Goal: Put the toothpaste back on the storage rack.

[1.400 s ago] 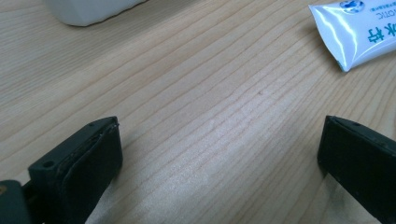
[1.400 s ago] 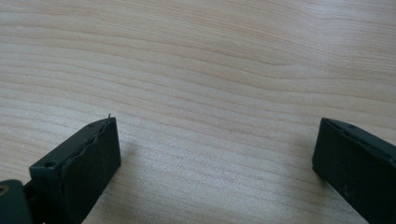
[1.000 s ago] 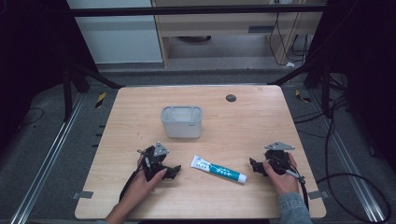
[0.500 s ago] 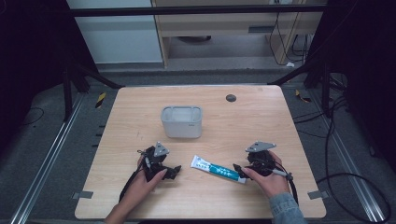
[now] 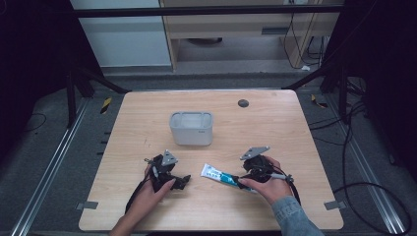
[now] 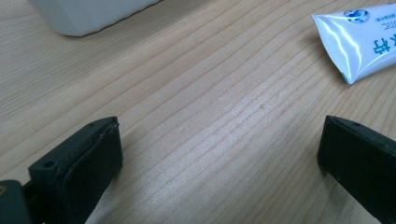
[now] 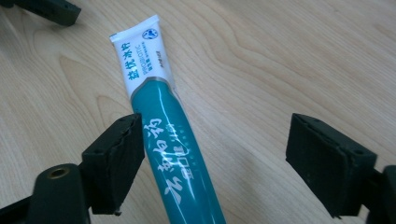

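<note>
One wooden counter (image 5: 147, 123) carries everything. On it stands one grey-white rectangular tub (image 5: 192, 128), near the middle. Two grippers work at the near edge, one in each hand. The left gripper (image 5: 183, 181) rests on the wood with its jaws spread wide over bare surface. The right gripper (image 5: 242, 181) has its jaws spread around one toothpaste tube (image 7: 163, 140); the tube lies flat between the two grippers, just beside one pad, not pinched. One small dark disc (image 5: 243, 103) sits near the far edge.
</note>
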Demonstrator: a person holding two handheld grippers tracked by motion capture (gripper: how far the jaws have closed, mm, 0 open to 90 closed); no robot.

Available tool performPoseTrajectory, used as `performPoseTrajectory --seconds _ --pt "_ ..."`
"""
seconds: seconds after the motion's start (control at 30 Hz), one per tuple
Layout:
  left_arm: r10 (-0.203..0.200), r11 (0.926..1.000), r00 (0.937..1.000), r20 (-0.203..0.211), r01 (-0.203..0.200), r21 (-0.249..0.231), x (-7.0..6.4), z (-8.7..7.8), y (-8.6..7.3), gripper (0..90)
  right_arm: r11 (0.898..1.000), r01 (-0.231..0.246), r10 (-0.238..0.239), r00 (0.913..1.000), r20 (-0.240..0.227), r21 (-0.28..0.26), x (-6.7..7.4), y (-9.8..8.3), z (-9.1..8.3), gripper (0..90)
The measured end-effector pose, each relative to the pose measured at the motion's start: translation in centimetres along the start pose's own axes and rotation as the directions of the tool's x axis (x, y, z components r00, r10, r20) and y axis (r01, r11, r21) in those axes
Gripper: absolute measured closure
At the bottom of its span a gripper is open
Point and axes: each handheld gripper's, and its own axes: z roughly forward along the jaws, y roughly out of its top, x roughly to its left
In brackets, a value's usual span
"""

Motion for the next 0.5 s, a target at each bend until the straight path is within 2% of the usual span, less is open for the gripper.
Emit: performPoseTrajectory --seconds 0.23,0.5 --pt "0.001 1.0000 1.0000 0.000 -0.001 0.000 0.0 0.0 0.0 0.0 0.998 0.040 -0.039 0.9989 -0.026 0.048 0.5 0.8 1.1 15.7" --pt "0.001 1.0000 1.0000 0.001 -0.001 0.000 0.0 0.0 0.0 0.0 0.994 0.080 -0.076 0.9955 -0.056 0.077 1.1 1.9 2.0 21.1"
